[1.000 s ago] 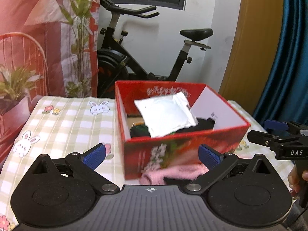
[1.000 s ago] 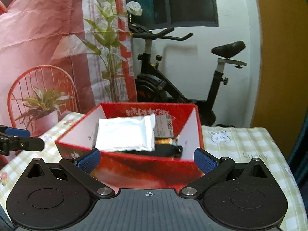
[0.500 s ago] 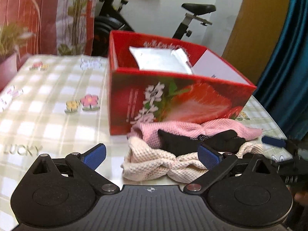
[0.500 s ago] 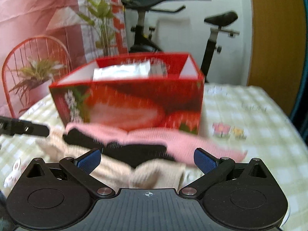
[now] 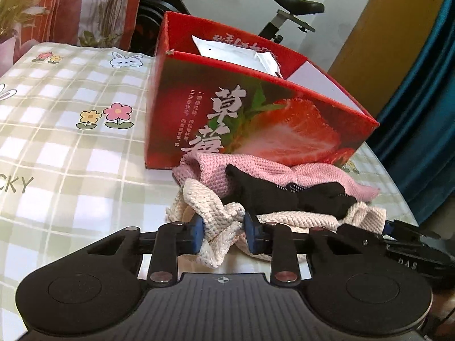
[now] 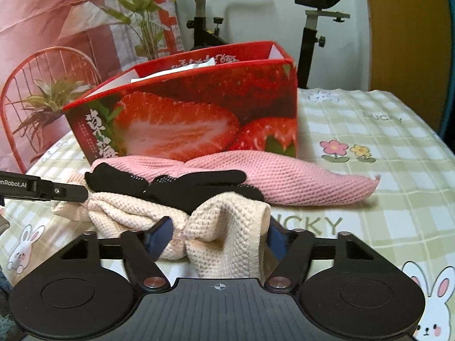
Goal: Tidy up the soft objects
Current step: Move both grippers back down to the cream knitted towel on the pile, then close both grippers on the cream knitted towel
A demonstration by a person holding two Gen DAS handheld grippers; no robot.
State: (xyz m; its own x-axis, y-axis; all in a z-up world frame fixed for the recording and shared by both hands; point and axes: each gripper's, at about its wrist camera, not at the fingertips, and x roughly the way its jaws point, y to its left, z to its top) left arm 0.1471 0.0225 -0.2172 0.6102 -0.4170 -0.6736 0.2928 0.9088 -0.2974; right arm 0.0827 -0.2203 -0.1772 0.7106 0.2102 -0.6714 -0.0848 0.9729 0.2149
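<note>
A cream knitted cloth [image 5: 298,217] [image 6: 119,210] lies on the table in front of a red strawberry box [image 5: 256,119] [image 6: 184,119]. A black glove-like piece [image 5: 270,196] [image 6: 184,187] lies on it, and a pink knitted cloth [image 5: 256,170] [image 6: 298,179] sits behind, against the box. My left gripper [image 5: 224,234] is closing, and its blue pads pinch a bunched fold at the cream cloth's left end. My right gripper [image 6: 219,238] is also closing, with the cloth's right end filling the gap between its pads. A white packet [image 5: 227,51] rests inside the box.
The checked tablecloth [image 5: 71,147] with flower and rabbit prints stretches left of the box and also right of it [image 6: 384,147]. An exercise bike [image 6: 204,22], a potted plant [image 6: 45,105] on a red wire chair and a blue curtain [image 5: 426,128] stand beyond the table.
Both grippers came down from above the box to the cloth pile in front of it. Their jaws went from wide open to closed around the cream cloth's two ends.
</note>
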